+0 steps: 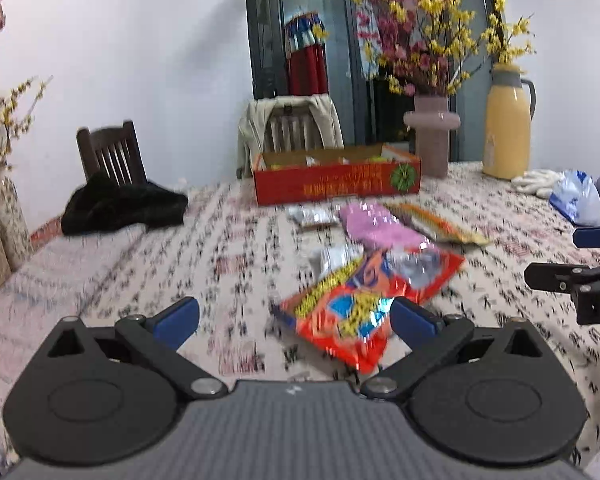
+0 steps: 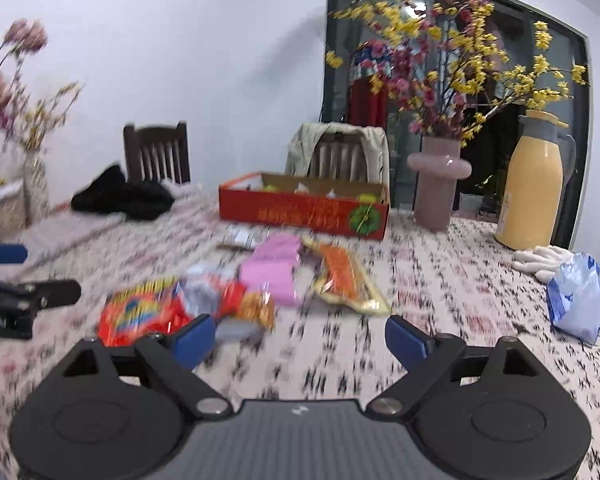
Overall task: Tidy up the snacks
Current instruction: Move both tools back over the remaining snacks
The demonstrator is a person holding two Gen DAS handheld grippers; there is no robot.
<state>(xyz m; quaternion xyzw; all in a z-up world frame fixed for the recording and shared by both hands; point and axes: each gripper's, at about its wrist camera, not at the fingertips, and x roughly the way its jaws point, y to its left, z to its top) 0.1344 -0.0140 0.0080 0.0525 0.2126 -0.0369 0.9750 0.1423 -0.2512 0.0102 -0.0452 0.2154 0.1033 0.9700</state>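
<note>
A: Left wrist view: saw the left gripper [image 1: 294, 316] spread wide, gripping nothing, low over the table [image 1: 100, 280]. Had the red snack bag [image 1: 364, 300] straight ahead, near end just past the fingertips, slightly toward the right finger [image 1: 414, 316].

B: Long axis?

A: Ran diagonally, from the near end by the fingers up and away toward the right, other snacks behind it: pink packet [image 1: 376, 224], orange packet [image 1: 436, 222].

B: Right wrist view?

A: Showed the right gripper [image 2: 296, 340] likewise released and empty. Put the red bag off to its left, beyond the left finger [image 2: 192, 338], not between the jaws. Judged the left one nearer and better lined up.

B: Destination?

A: Probably the red box [image 1: 336, 184] toward the far edge, already holding some items.
</note>
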